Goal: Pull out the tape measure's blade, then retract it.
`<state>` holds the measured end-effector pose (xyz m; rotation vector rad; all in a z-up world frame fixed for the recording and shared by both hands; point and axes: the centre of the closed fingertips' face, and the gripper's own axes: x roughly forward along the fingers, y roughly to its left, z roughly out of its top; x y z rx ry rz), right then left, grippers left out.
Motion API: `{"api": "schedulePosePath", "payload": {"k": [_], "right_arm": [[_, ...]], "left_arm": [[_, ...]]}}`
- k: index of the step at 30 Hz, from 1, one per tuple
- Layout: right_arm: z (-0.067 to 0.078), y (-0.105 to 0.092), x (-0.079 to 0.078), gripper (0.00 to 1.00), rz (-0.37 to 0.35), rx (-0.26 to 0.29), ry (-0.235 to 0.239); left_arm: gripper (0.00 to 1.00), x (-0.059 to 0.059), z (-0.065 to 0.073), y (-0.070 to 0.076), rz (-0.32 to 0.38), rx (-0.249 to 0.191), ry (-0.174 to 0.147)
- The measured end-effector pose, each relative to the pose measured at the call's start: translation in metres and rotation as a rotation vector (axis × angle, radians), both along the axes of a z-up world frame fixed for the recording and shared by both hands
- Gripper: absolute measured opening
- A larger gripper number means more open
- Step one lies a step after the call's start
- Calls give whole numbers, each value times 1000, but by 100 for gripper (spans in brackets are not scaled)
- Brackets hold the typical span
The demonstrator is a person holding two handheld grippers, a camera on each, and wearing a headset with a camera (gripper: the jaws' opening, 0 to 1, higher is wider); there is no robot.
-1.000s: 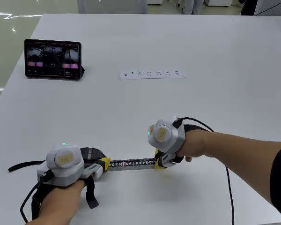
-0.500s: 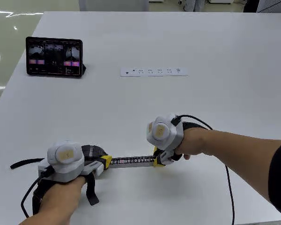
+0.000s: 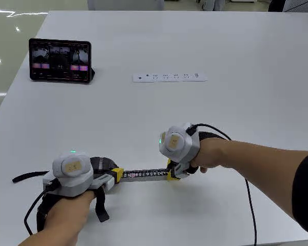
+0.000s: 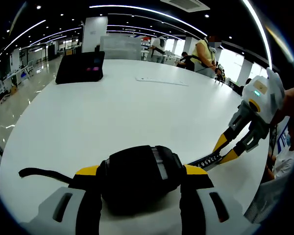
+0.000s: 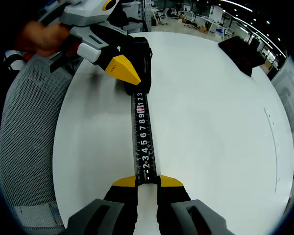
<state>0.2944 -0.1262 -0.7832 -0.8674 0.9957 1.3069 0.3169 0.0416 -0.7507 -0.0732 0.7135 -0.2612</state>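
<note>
The black tape measure case (image 4: 137,178) sits on the white table, clamped between the yellow-tipped jaws of my left gripper (image 3: 109,178). Its black blade (image 3: 143,174) with white numbers runs right to my right gripper (image 3: 173,174), which is shut on the blade's end. In the right gripper view the blade (image 5: 143,142) stretches from my own gripper (image 5: 147,182) up to the case (image 5: 137,58), showing numbers up to about twelve. The right gripper (image 4: 230,147) is also seen at the right of the left gripper view. A black wrist strap (image 3: 28,178) trails left from the case.
A tablet (image 3: 60,60) stands propped at the table's back left. A white power strip (image 3: 168,77) lies flat at mid-table. A cable (image 3: 249,195) runs from the right gripper off the near edge. A mesh chair (image 5: 29,137) is beside the table.
My right gripper has moved left toward the case, and the exposed blade is shorter than a second ago. The left gripper holds the case in about the same place.
</note>
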Motion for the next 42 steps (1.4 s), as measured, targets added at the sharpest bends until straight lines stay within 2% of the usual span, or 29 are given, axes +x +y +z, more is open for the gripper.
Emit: {"api": "schedulePosePath", "payload": {"k": [42], "right_arm": [[1, 16, 0, 10, 7, -5, 5]], "left_arm": [[61, 1, -2, 0, 0, -11, 19]]}}
